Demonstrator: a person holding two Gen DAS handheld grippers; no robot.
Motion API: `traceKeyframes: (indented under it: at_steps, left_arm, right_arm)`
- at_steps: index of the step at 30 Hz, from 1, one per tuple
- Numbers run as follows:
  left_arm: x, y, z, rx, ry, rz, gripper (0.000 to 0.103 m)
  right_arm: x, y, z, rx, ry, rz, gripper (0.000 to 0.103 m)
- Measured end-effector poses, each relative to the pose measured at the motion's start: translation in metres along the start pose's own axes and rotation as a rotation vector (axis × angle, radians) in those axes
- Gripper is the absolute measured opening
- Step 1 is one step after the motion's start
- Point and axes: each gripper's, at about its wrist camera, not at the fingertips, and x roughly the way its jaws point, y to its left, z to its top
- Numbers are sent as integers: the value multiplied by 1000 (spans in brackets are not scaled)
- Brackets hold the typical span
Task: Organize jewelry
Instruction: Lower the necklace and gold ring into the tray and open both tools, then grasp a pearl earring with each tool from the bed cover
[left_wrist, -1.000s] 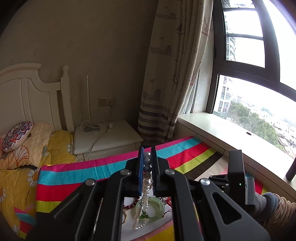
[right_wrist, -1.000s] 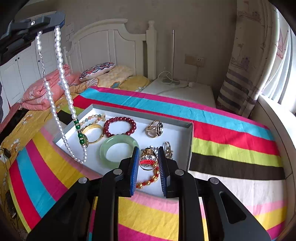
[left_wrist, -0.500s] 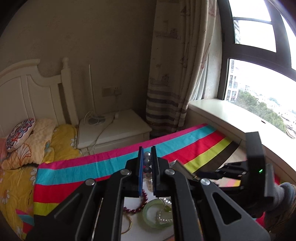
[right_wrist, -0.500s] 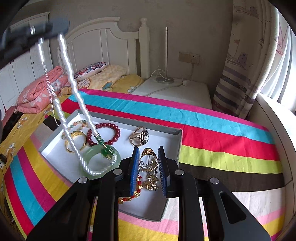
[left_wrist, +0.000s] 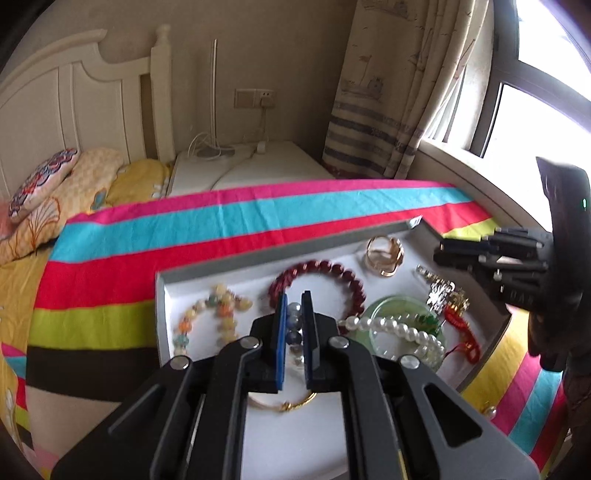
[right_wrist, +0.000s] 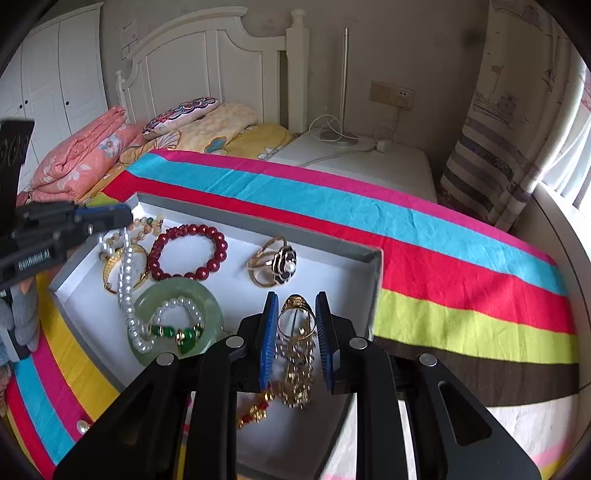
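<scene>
Pearl, strung on a soft cord, is what the left claw (left_wrist: 294, 325) has pinched near one end: its blue pads are closed on a few beads of the pearl necklace (right_wrist: 129, 295), and the rest of the strand trails rightward in a loose curl over the green jade bangle (right_wrist: 177, 317) inside the shallow grey tray (left_wrist: 332, 240) on the striped bed cover (right_wrist: 406, 229). Such a strand looks limp and light, likely to swing and snag on neighbours, so holding it by the beads near its end, as now, seems sound; the pearls themselves are smooth and could slip. Further along, the red bead bracelet (right_wrist: 188, 253) and the gold flower ring (right_wrist: 275, 262) lie flat and apart on the white tray floor. At the right, the right claw (right_wrist: 295, 332) grips a gold ring (right_wrist: 295, 314) between its pads, with fine gold chains (right_wrist: 295, 369) dangling beneath it over the near part of the tray. That ring is stiff and small, the chains tangle-prone and delicate, best lowered slowly.
</scene>
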Motion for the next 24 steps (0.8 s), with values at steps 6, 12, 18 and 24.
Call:
traceKeyframes:
  at_steps: [6,12,18,24]
  left_arm:
    - [-2,10,-13,-34,28,48,22]
    - [-32,13,-11,-84,-68,77,75]
    - [-59,2,-19,-82,-104,157,91]
    - [-85,-17,-41,-64,-119,231,99]
  right_arm:
    - [21,-7,13,28,31,-3,20]
    - [21,-26,11,128,4,13,40]
    - [-16,-29,1,130,-56,14,40]
    - [-54,-20,-27,103,-82,19,49]
